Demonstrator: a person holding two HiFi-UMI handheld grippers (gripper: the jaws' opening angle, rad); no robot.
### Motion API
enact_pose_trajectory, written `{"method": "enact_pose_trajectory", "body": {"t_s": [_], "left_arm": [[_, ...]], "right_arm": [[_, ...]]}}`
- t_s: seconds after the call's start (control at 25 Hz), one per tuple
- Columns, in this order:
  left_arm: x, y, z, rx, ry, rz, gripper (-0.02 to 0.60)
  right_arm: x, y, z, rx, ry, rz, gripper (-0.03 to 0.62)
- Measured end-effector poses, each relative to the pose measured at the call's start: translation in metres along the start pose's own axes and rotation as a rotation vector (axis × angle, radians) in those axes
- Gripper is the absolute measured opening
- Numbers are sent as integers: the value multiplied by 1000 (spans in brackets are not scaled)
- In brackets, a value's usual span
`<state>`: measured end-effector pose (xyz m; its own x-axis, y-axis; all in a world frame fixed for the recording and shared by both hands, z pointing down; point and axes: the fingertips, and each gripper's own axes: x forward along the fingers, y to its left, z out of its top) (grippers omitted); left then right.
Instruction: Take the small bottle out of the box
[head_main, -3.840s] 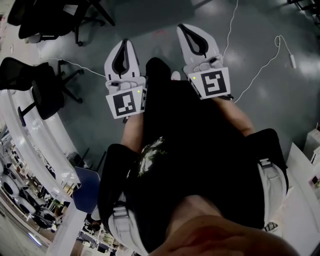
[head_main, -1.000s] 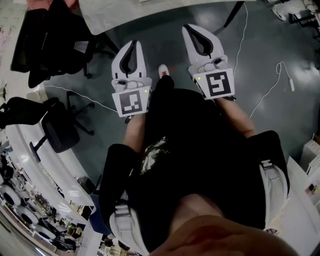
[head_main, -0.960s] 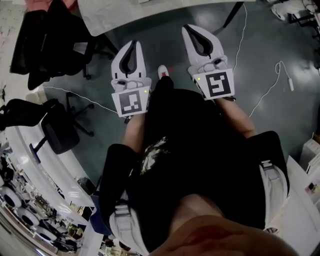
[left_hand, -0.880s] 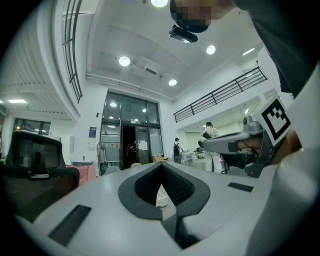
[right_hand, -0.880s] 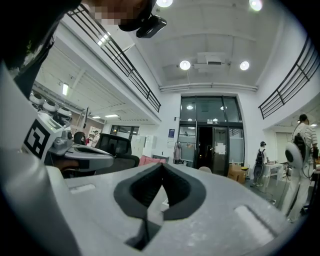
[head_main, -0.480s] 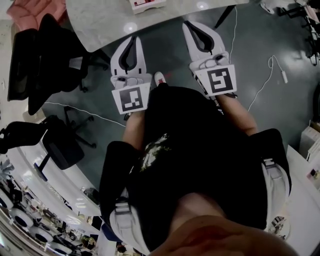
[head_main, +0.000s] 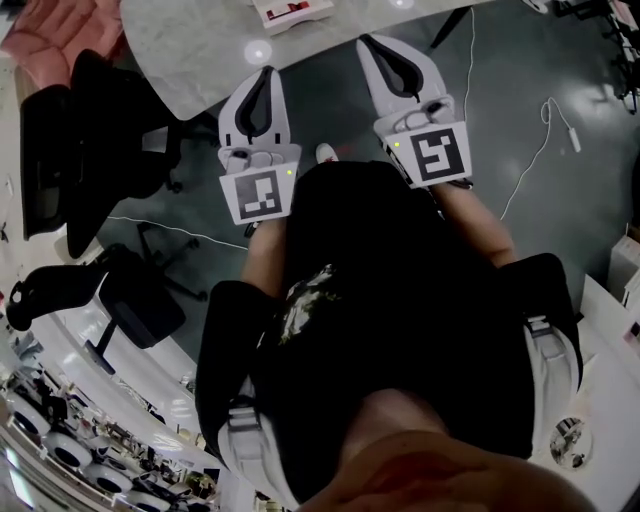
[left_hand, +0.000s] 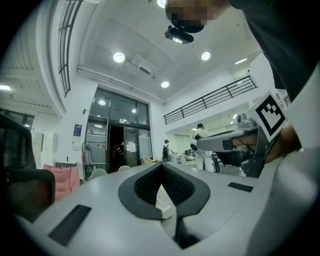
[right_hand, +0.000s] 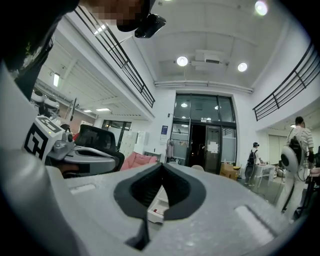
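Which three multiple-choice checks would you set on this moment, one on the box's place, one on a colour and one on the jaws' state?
1. Where does the white box with red print lie?
A) on the dark floor
B) on the pale table top at the head view's top edge
C) on a black office chair

2. What colour is the padded seat at the head view's upper left?
A) blue
B) green
C) pink

3. How do the left gripper and right gripper stand?
A) both shut, nothing held
B) both wide open
C) each shut on a bottle

Answers:
1 B, the box rests on the table's surface.
2 C, its cushions are plainly pink.
3 A, each gripper view shows the tips meeting with nothing between them.
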<state>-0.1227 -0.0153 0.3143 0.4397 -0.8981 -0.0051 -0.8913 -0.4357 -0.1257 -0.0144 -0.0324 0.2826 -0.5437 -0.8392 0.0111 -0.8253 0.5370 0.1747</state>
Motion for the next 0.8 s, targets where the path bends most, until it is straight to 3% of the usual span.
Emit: {"method": "enact_pose_trajectory", "body": {"t_s": [0.44,0.8], "left_arm": [[14,9,-15,-25,42,-14,11],[33,32,-30,-10,102,-6,11]], "right_arm": [[18,-13,-22,37,37,-8,-5],[61,-11,-31,57,40,51,-6]]}}
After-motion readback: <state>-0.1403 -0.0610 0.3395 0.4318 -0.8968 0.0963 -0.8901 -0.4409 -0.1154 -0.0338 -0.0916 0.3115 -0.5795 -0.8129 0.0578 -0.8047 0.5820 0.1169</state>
